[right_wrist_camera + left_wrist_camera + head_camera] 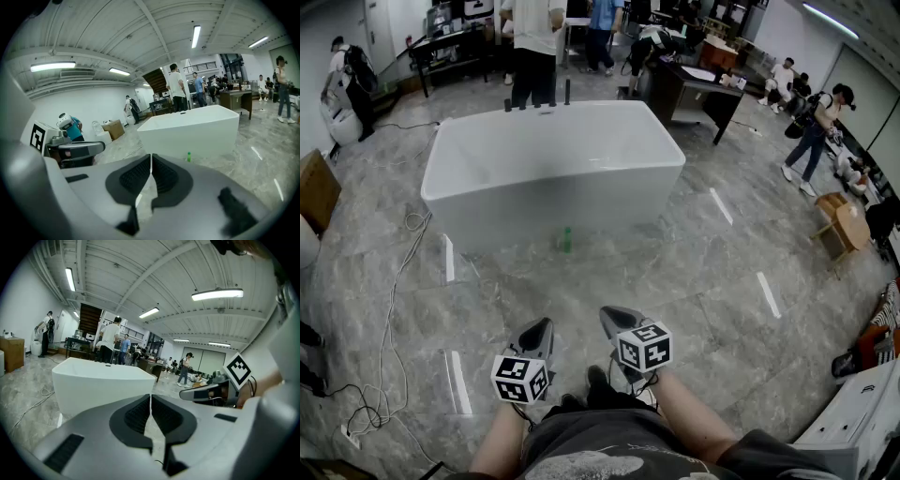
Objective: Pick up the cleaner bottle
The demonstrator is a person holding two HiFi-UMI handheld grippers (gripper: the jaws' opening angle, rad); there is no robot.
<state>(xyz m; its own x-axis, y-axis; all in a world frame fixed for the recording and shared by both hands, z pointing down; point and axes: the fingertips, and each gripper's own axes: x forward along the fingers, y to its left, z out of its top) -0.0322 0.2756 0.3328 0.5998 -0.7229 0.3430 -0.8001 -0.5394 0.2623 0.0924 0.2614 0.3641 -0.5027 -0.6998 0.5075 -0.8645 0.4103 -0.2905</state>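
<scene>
A small green cleaner bottle (566, 240) stands upright on the floor against the front wall of the white bathtub (553, 178). The right gripper view shows the bottle (189, 157) small and far off, just right of the jaws. My left gripper (537, 330) and right gripper (614, 319) are held close to my body, well short of the bottle, both pointing toward the tub. Each has its jaws closed together with nothing between them. In the left gripper view the left gripper (150, 399) faces the tub (101, 383); the bottle is hidden there.
The floor is grey marble tile with white tape marks (767, 292). A white cable (394, 309) snakes along the left. People (532, 47) stand behind the tub by desks (694, 89). A wooden chair (842, 230) is at the right.
</scene>
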